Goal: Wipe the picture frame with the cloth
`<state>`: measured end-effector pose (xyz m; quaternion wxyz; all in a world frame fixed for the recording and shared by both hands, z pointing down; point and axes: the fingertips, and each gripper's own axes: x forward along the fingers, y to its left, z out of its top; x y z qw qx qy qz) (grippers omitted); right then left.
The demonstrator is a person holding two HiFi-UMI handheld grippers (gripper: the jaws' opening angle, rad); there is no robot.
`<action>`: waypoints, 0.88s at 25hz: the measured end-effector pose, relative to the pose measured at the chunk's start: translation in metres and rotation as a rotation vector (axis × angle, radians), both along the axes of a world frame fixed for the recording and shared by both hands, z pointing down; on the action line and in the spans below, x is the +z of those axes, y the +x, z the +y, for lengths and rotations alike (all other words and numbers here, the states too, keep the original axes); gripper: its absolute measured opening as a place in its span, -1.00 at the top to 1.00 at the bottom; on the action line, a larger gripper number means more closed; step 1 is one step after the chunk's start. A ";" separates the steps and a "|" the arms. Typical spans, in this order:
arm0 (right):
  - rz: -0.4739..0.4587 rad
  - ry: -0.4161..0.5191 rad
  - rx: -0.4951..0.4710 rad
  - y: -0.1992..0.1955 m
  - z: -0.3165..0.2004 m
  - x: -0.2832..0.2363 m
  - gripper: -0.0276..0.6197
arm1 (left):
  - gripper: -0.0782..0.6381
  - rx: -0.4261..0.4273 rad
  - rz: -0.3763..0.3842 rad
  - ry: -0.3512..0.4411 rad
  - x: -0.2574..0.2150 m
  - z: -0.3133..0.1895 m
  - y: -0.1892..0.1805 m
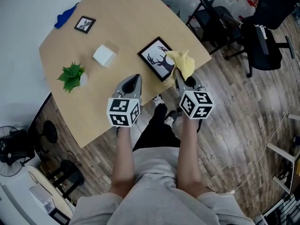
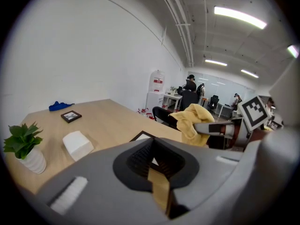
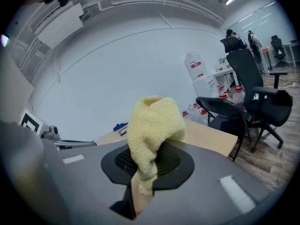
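Overhead, shows a picture frame [image 1: 157, 58] lying flat near the close edge of a wooden counter [image 1: 117, 27], deer print facing up, black border all round. Holds a yellow cloth [image 1: 183, 63] in the right gripper [image 1: 179, 78], fingers clenched on one bunched fold, with the remainder standing up in a loose lump above them. Hangs that lump over the frame's right-hand corner, overlapping it from above; touching or just clear, cannot tell. Sets the left gripper [image 1: 135, 78] just beside the frame's near left edge, fingers pressed together on nothing, tips above bare wood. Leaves a white box [image 1: 104, 55], a potted plant [image 1: 71, 76], a second small frame [image 1: 85, 24] and a blue rag [image 1: 64, 16] farther back on the counter, well apart from the work.

Handling of the frame, as a judgement: probably light and stiff, with a smooth, likely glazed and breakable face; apt to slide on the wood under a sideways wipe. Best steadied at the black border or outer edge, pressing down with the left fingers, never on the glazing. As to the cloth: soft, limp and light; gripped at a fold, offers a free pad for wiping, though liable to pull out under a hard drag.
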<state>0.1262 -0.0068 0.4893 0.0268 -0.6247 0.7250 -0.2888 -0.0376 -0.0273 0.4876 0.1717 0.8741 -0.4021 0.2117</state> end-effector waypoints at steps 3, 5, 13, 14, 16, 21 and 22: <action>-0.002 -0.009 0.014 0.014 -0.009 0.002 0.76 | 0.64 0.015 -0.010 -0.024 0.010 -0.009 0.010; 0.005 -0.019 0.022 0.021 -0.017 0.004 0.76 | 0.64 0.025 -0.015 -0.043 0.018 -0.016 0.017; 0.019 -0.061 -0.010 0.020 -0.058 0.021 0.76 | 0.64 0.065 -0.062 -0.122 0.057 -0.044 0.033; 0.029 -0.067 -0.024 0.020 -0.064 0.023 0.76 | 0.64 0.062 -0.072 -0.142 0.066 -0.047 0.032; 0.068 -0.084 -0.059 0.019 -0.073 0.028 0.76 | 0.64 0.053 -0.094 -0.198 0.088 -0.050 0.030; 0.150 -0.124 -0.122 0.024 -0.096 0.039 0.76 | 0.64 0.137 -0.201 -0.272 0.129 -0.049 0.038; 0.151 -0.130 -0.124 0.025 -0.101 0.041 0.76 | 0.64 0.168 -0.225 -0.276 0.133 -0.048 0.042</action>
